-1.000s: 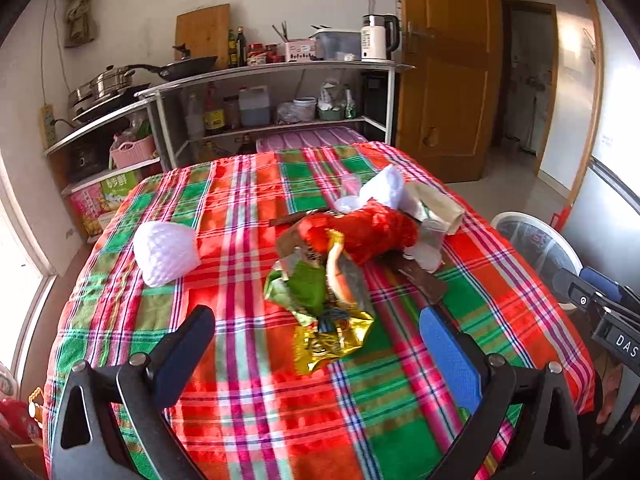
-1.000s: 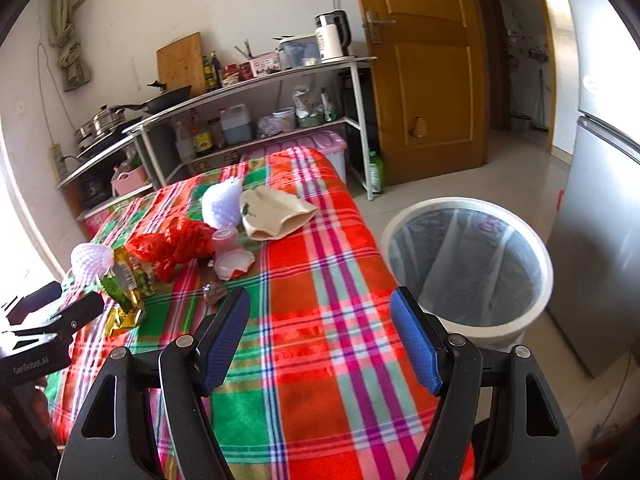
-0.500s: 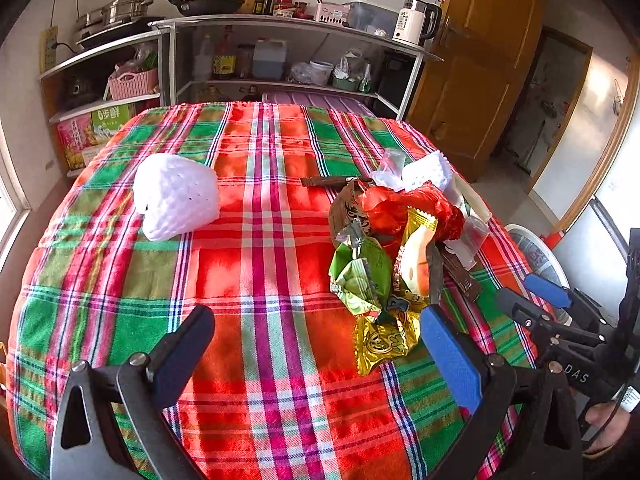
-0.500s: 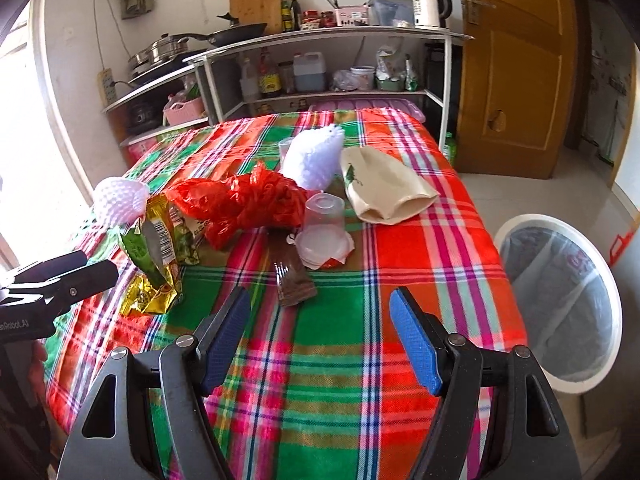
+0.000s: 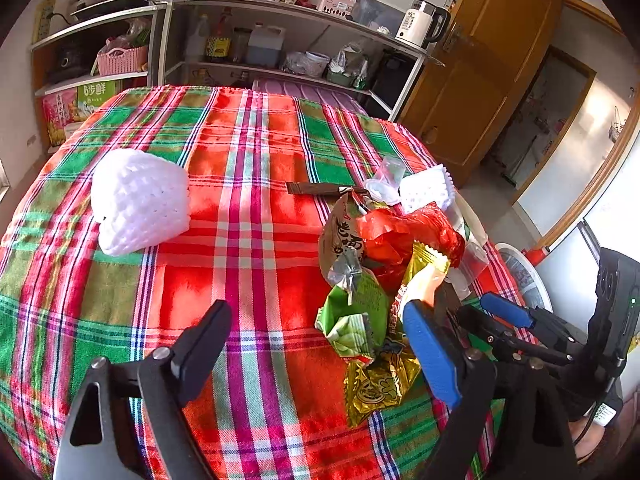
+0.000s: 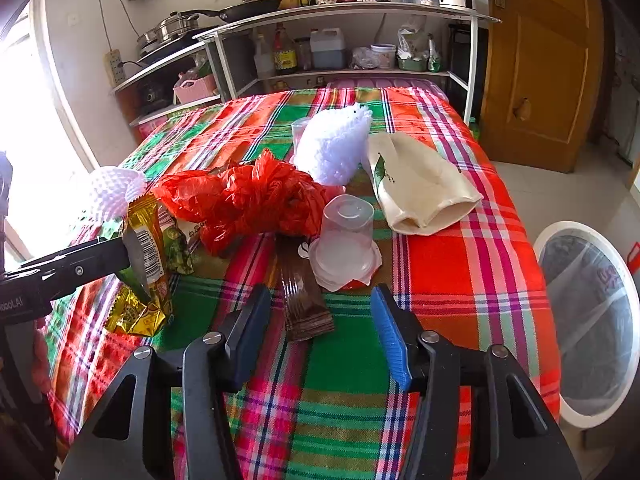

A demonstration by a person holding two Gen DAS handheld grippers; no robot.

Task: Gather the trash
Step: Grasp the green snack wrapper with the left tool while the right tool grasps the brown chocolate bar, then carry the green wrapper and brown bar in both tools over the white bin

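Observation:
Trash lies on the plaid tablecloth (image 5: 248, 240): a white foam net (image 5: 138, 200), a red plastic bag (image 6: 248, 196), green and gold snack wrappers (image 5: 368, 344), a clear plastic cup (image 6: 346, 236), a brown wrapper (image 6: 304, 296), a beige paper bag (image 6: 420, 184) and a second foam net (image 6: 332, 144). My left gripper (image 5: 320, 344) is open, low over the cloth, its right finger beside the wrappers. My right gripper (image 6: 320, 320) is open around the near end of the brown wrapper. The lined trash bin (image 6: 592, 320) stands on the floor to the right.
Metal shelves (image 6: 340, 40) with pans, bottles and a kettle (image 5: 420, 24) stand behind the table. A wooden door (image 6: 548, 60) is at the right. The left gripper also shows in the right wrist view (image 6: 80, 268), at the wrappers.
Both grippers have moved forward and down toward the trash pile. The left one now stands beside the wrappers, the right one at the brown wrapper.

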